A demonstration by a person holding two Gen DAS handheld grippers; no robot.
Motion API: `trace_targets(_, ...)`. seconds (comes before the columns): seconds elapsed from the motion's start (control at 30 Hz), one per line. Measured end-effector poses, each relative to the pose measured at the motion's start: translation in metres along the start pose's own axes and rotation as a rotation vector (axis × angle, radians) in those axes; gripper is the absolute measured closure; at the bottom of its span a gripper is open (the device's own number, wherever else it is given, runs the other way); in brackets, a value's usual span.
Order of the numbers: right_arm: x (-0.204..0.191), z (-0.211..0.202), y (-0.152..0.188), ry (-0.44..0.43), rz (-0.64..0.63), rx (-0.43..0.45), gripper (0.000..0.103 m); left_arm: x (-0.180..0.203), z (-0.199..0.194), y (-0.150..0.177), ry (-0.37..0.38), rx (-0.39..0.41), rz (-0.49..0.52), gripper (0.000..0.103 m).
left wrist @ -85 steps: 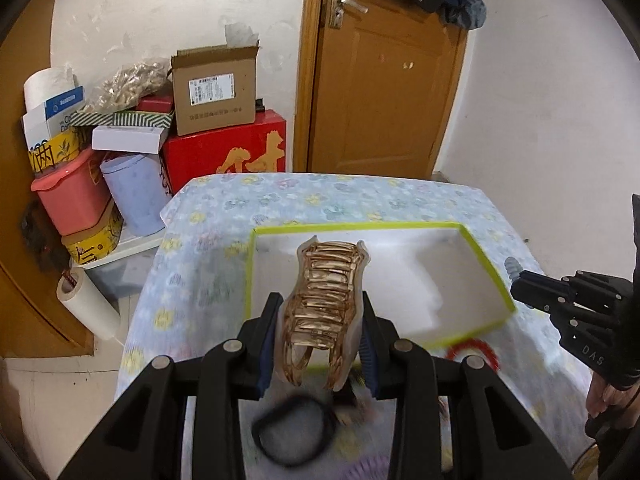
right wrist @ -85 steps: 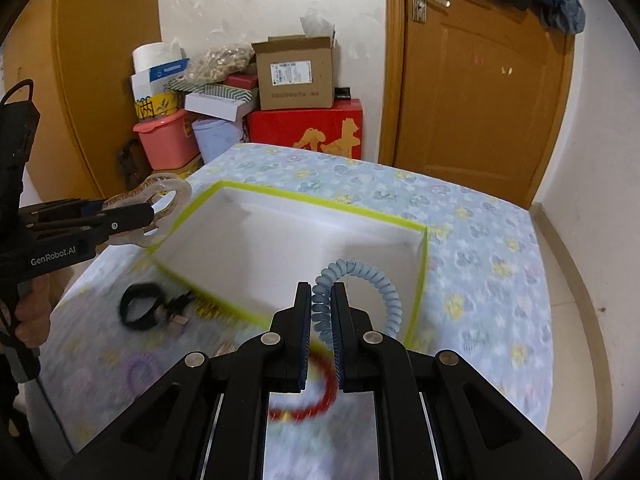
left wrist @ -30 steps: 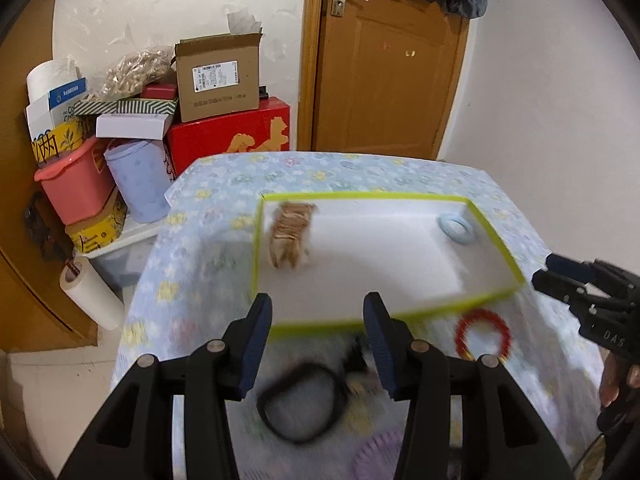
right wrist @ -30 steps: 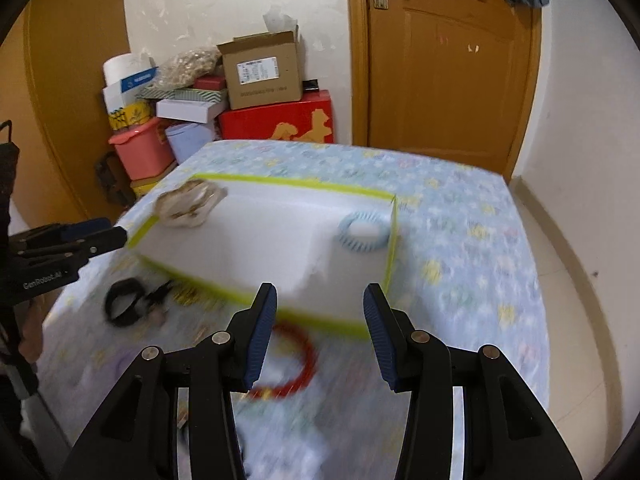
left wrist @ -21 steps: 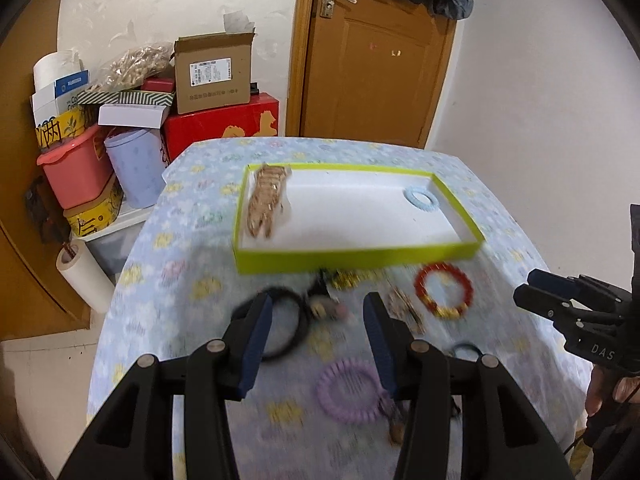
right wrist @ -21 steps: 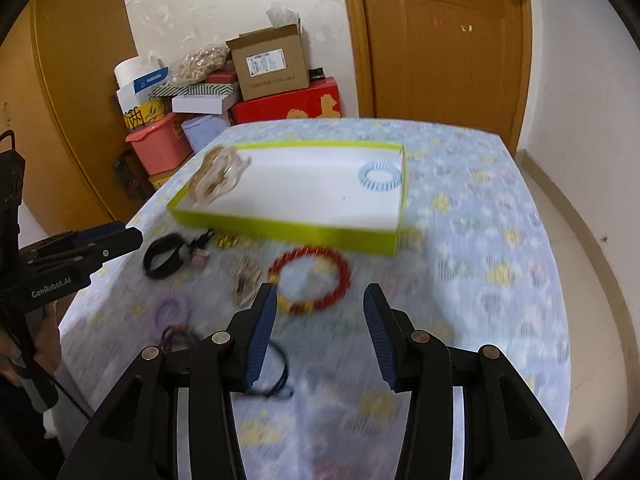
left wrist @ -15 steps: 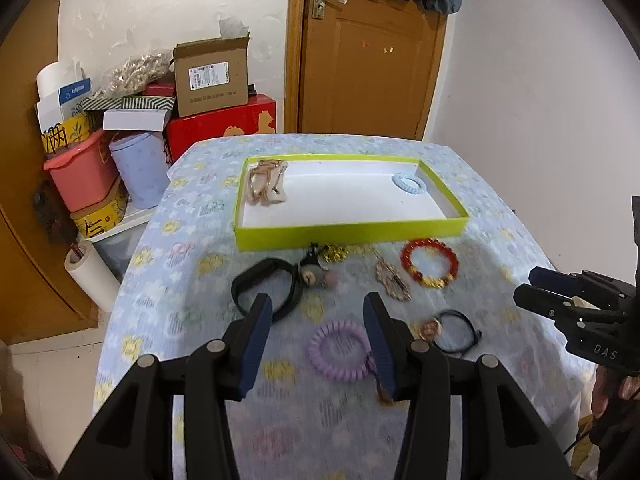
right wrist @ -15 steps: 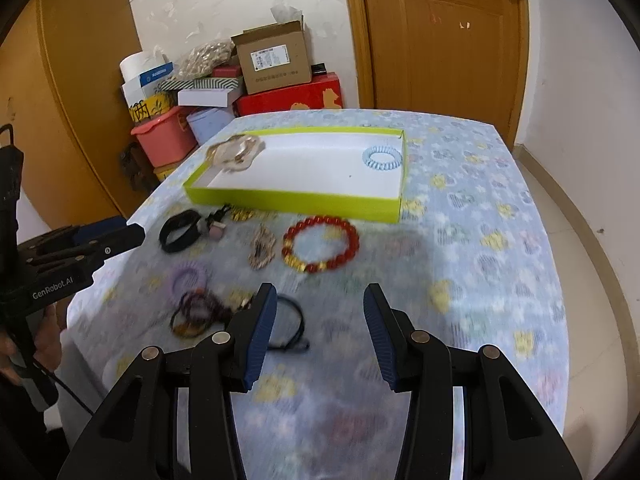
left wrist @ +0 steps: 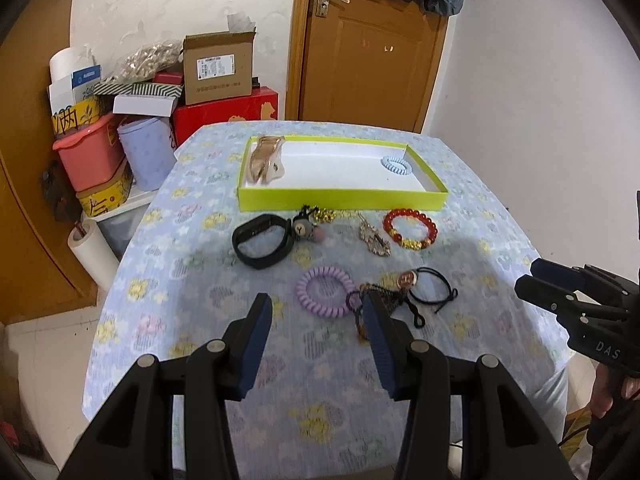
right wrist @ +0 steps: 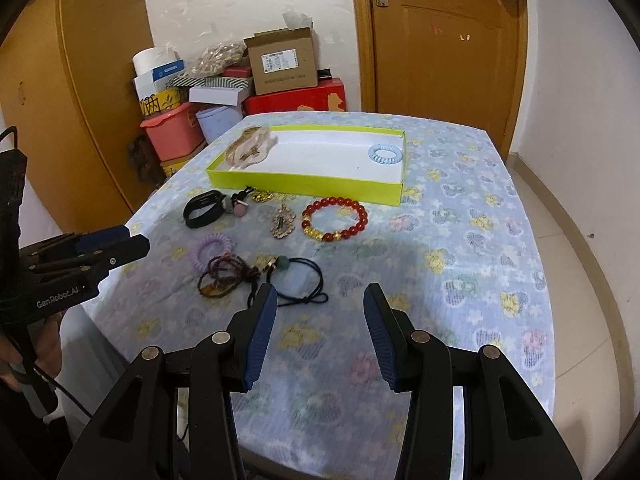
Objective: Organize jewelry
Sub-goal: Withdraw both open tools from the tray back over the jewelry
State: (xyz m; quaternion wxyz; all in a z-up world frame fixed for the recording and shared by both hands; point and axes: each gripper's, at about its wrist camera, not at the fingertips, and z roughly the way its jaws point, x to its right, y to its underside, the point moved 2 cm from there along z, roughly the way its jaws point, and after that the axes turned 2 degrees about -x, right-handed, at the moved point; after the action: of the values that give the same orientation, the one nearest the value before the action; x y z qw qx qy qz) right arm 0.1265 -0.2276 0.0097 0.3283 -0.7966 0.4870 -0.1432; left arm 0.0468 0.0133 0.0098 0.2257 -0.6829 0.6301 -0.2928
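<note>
A lime-edged white tray sits at the table's far side, holding a gold hair claw at its left end and a blue coil tie at its right. In front lie a black band, a red bead bracelet, a gold pendant, a purple coil tie, a brown cord bracelet and a black elastic. My left gripper and right gripper both hang open and empty over the near table.
The floral blue tablecloth covers the table. Boxes, a pink bin and paper rolls are stacked at the back left. A wooden door stands behind. A hand holds the left gripper's handle.
Both grippers let go of the hair claw and the blue coil tie in the tray, then drew back toward the near table edge, bringing the loose jewelry into view.
</note>
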Motion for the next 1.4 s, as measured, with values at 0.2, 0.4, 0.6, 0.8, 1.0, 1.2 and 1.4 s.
trace_targets(0.2, -0.005, -0.003, 0.009, -0.006, -0.011, -0.009, 0.056, -0.001, -0.004, 0.009, 0.005, -0.010, -0.006, 0.054)
trace_targets(0.4, -0.007, -0.004, 0.013, -0.009, -0.014, -0.016, 0.056, -0.001, -0.005, 0.012, 0.015, -0.018, -0.010, 0.054)
trace_targets(0.6, -0.008, 0.005, 0.015, -0.022, -0.016, -0.044, 0.056, -0.007, 0.002, 0.011, 0.018, -0.031, -0.029, 0.054)
trace_targets(0.8, -0.004, 0.016, 0.013, -0.034, -0.014, -0.061, 0.056, -0.016, 0.013, 0.007, 0.014, -0.038, -0.048, 0.054)
trace_targets(1.0, -0.001, 0.028, 0.009, -0.056, -0.001, -0.066, 0.056, -0.026, 0.029, 0.000, 0.011, -0.049, -0.060, 0.054)
trace_targets(1.2, 0.007, 0.044, 0.003, -0.053, 0.029, -0.081, 0.056, -0.039, 0.048, -0.013, 0.002, -0.051, -0.085, 0.054)
trace_targets(1.4, 0.010, 0.061, -0.002, -0.056, 0.045, -0.103, 0.057, -0.066, 0.073, -0.028, -0.042, -0.080, -0.189, 0.054)
